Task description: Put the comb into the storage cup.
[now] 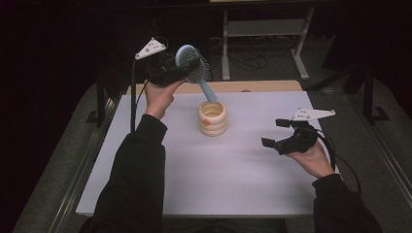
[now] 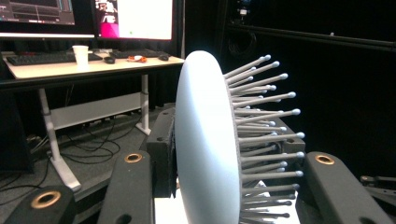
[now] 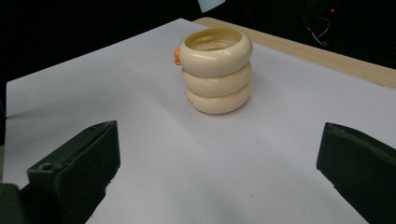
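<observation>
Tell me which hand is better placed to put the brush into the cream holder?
Left. Its gripper is shut on the hairbrush, handle tip just above the cream holder. The right gripper is open, off to the side.

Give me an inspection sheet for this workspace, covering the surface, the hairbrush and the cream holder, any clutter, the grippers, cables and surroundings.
Surface: white sheet over a wooden table, bare around the holder.
Job's things: blue hairbrush held tilted, handle tip at the rim of the cream ringed holder, which stands upright.
Clutter: nothing seen.
Grippers: left gripper shut on the brush head; right gripper open, apart from the holder.
Cables: one trails from each gripper; more lie on the floor behind.
Surroundings: dark room, desk with monitors.
</observation>
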The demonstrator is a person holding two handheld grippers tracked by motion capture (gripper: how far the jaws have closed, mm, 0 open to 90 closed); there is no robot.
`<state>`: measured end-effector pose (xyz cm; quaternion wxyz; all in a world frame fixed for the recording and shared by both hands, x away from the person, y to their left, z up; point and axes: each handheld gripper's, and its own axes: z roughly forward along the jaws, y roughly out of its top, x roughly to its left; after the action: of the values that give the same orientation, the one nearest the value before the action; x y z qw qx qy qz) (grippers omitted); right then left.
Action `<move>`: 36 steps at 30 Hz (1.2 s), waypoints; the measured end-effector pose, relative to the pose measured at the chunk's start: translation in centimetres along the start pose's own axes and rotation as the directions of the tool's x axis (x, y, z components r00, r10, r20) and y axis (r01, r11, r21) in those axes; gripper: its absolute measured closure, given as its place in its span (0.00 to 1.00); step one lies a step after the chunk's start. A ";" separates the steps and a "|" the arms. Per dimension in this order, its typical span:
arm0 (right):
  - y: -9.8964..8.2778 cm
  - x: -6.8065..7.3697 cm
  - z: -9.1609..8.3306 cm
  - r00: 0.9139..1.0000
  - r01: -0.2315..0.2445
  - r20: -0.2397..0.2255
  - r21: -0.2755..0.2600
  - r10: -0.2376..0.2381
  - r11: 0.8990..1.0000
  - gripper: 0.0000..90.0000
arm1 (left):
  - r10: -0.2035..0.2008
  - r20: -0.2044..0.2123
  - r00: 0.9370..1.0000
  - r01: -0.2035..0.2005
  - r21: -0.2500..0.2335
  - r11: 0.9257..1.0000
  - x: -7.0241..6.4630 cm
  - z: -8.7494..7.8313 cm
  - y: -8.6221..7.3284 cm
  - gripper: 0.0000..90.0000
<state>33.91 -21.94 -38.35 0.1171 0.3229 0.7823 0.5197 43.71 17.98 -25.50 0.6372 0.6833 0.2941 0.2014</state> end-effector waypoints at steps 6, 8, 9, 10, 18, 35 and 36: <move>-0.8 -0.2 -0.4 1.000 -0.008 0.004 0.010 0.008 1.000 0.00 | 0.001 -0.003 1.000 -0.001 0.016 1.000 0.1 0.4 -0.5 0.60; -1.0 -0.2 -0.5 1.000 -0.014 0.004 0.007 0.014 1.000 0.00 | 0.002 -0.004 1.000 -0.002 0.020 1.000 0.1 0.5 -0.6 0.60; -1.1 -0.2 -0.5 1.000 -0.014 0.002 0.006 0.014 1.000 0.00 | 0.001 -0.003 1.000 -0.001 0.021 1.000 0.1 0.6 -0.7 0.60; -1.2 -0.2 -0.6 1.000 -0.013 0.003 0.004 0.013 1.000 0.00 | 0.000 -0.002 1.000 0.000 0.025 1.000 0.1 0.7 -0.8 0.60; -2.3 -0.1 -1.2 1.000 -0.016 0.017 0.000 0.016 1.000 0.00 | 0.002 -0.017 1.000 -0.001 0.042 0.999 0.2 1.1 -1.6 0.60; -4.0 -0.3 -2.6 0.998 -0.030 0.046 -0.037 0.032 0.999 0.00 | -0.012 -0.019 1.000 0.013 0.056 0.998 0.9 1.6 -3.9 0.60; -4.1 -0.3 -2.7 0.998 -0.034 0.047 -0.037 0.035 0.999 0.00 | -0.012 -0.018 1.000 0.013 0.056 0.998 0.9 1.6 -4.0 0.60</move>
<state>31.18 -25.10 -40.87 0.1324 0.3463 0.7640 0.5281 44.85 17.48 -29.70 0.6166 0.6970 0.3096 0.1951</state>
